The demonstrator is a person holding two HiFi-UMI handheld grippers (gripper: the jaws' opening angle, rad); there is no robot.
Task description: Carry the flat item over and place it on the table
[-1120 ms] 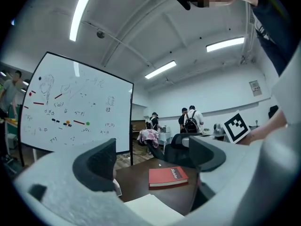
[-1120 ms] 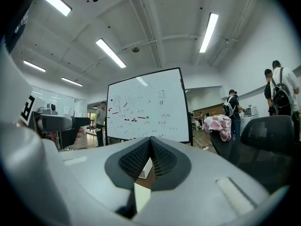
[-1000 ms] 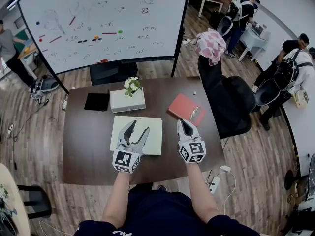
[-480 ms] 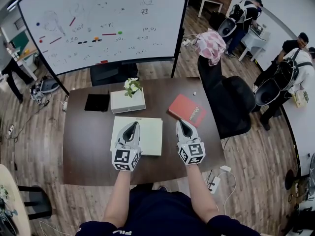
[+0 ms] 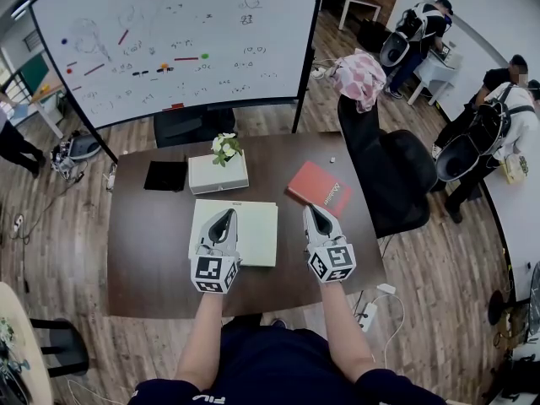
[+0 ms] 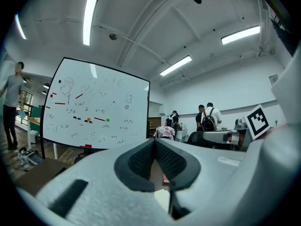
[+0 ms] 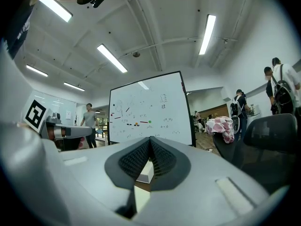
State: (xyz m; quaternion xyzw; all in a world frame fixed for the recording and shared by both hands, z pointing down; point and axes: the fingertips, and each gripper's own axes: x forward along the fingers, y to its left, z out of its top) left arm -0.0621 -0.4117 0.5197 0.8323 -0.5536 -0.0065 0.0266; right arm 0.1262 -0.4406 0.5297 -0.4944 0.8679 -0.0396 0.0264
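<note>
My left gripper (image 5: 223,220) and right gripper (image 5: 314,215) are hovering clenched and empty. The pale cream flat board (image 5: 260,230) is lying on the dark brown surface (image 5: 152,251) beneath the left one, looking light and stiff; I am favouring an edge pinch.

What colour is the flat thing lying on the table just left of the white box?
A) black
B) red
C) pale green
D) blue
A: the head view shows a black pad lying flat just left of the white box; the red book lies on the box's other side.
</note>
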